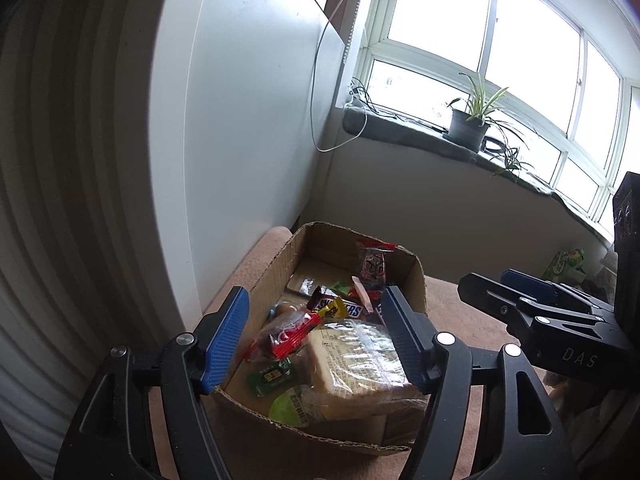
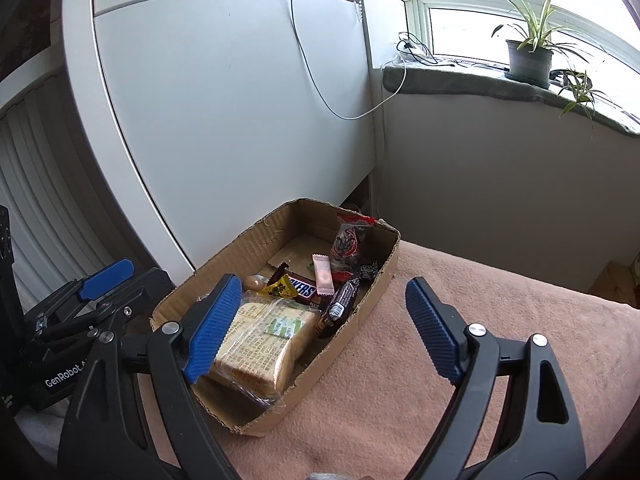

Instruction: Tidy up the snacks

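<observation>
2 black tools with ribbed blue pads hover over a shallow brown cardboard box [image 2: 280,320] that sits on a surface covered in a pinkish-tan cloth [image 2: 460,340]. The left tool [image 1: 314,338] is released, its jaws wide with nothing between them, poised above the near end of the box. The right tool [image 2: 320,322] is also released and empty, its left pad over the box and its right pad over bare cloth.

Inside the box, a large clear-wrapped bread loaf [image 2: 260,338] fills the near end. Its long axis runs along the box's length, pointing toward the far corner by the white cabinet [image 2: 220,100]. A brown Snickers bar [image 2: 302,290] lies crosswise beyond it, a small pink sachet [image 2: 323,276] nearby, and a dark wrapped bar [image 2: 340,306] leans along the right wall.

The step in hand looks like withdrawing after a drop. Done well, both tools should lift clear of the box walls before moving sideways, so no pad catches the cardboard rim.
</observation>
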